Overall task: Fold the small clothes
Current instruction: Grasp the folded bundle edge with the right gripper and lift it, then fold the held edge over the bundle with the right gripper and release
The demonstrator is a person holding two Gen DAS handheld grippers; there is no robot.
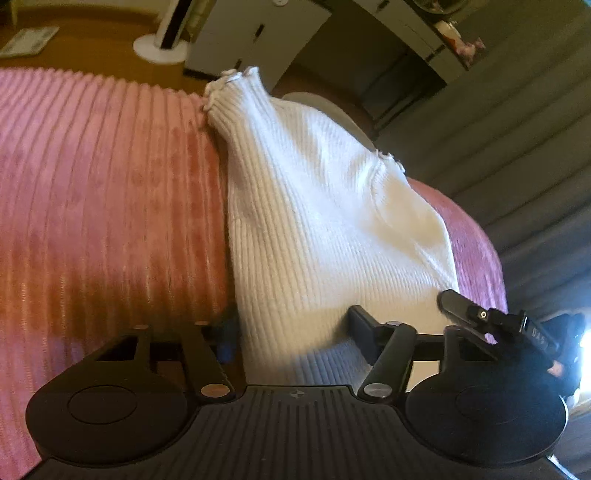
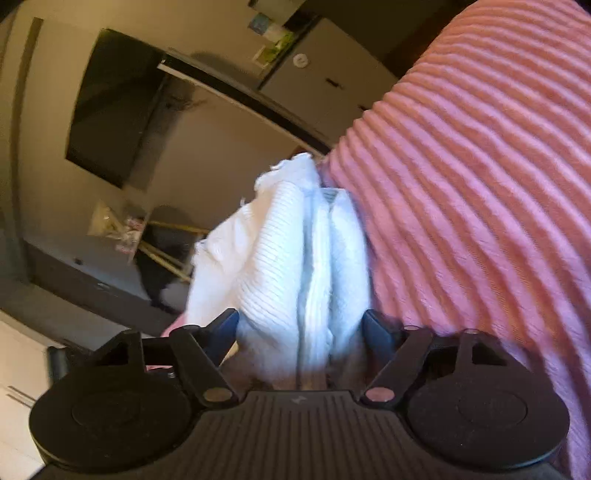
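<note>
A small white ribbed knit garment (image 1: 317,206) hangs lifted over the pink ribbed blanket (image 1: 103,192); its frilled end (image 1: 232,79) points away from me. My left gripper (image 1: 291,328) is shut on the garment's near edge, cloth filling the gap between its fingers. The right gripper's black fingertip (image 1: 458,304) shows at the same edge on the right. In the right wrist view my right gripper (image 2: 299,328) is shut on bunched folds of the same garment (image 2: 295,251), which rises beside the blanket (image 2: 480,184).
A white cabinet (image 1: 258,33) and a white round stand (image 1: 159,50) are on the wooden floor beyond the bed. Grey curtains (image 1: 517,147) hang at right. The right wrist view shows a dark TV (image 2: 114,107) on the wall and a white cupboard (image 2: 325,77).
</note>
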